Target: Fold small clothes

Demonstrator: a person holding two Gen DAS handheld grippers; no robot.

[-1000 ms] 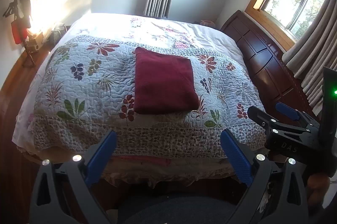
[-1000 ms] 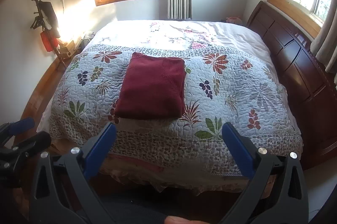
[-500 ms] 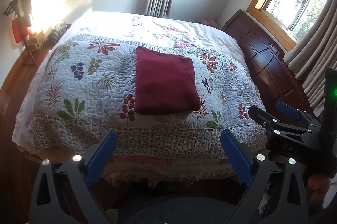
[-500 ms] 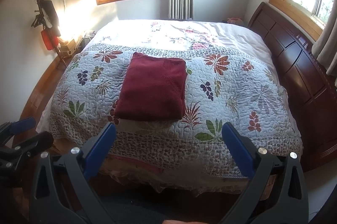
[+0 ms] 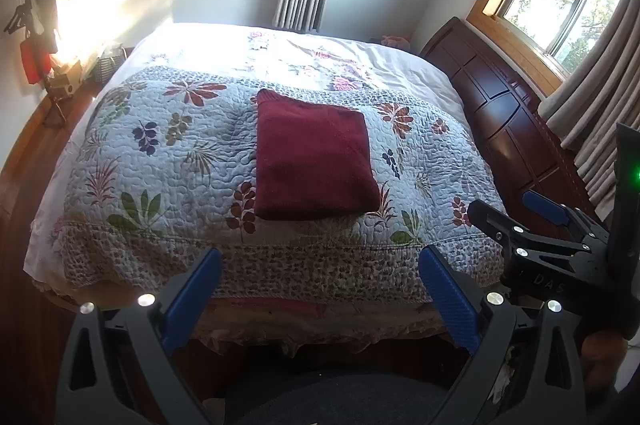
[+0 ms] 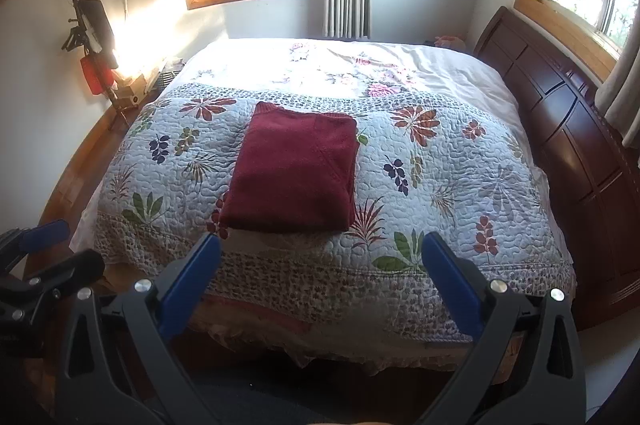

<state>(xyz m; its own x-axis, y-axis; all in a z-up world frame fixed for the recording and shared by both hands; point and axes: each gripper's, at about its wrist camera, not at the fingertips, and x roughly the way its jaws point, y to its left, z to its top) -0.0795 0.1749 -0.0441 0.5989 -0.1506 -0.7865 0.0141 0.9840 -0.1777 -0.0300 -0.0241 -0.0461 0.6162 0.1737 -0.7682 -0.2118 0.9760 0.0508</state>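
The dark red garment [image 5: 314,161] is found folded flat mid-quilt [image 5: 168,161], judged soft, light and limp, best pinched at a near corner; both the left gripper [image 5: 320,289] and the right gripper [image 6: 320,277] are held back with jaws wide and empty.

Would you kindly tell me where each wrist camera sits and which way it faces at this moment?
Left wrist: behind the open left gripper, off the bed's near edge, facing the folded dark red knitted garment on the floral quilted bedspread; the right gripper shows at right.
Right wrist: behind the open right gripper, same facing; the left gripper shows at left.
Shared: garment, bedspread, dark wooden headboard.
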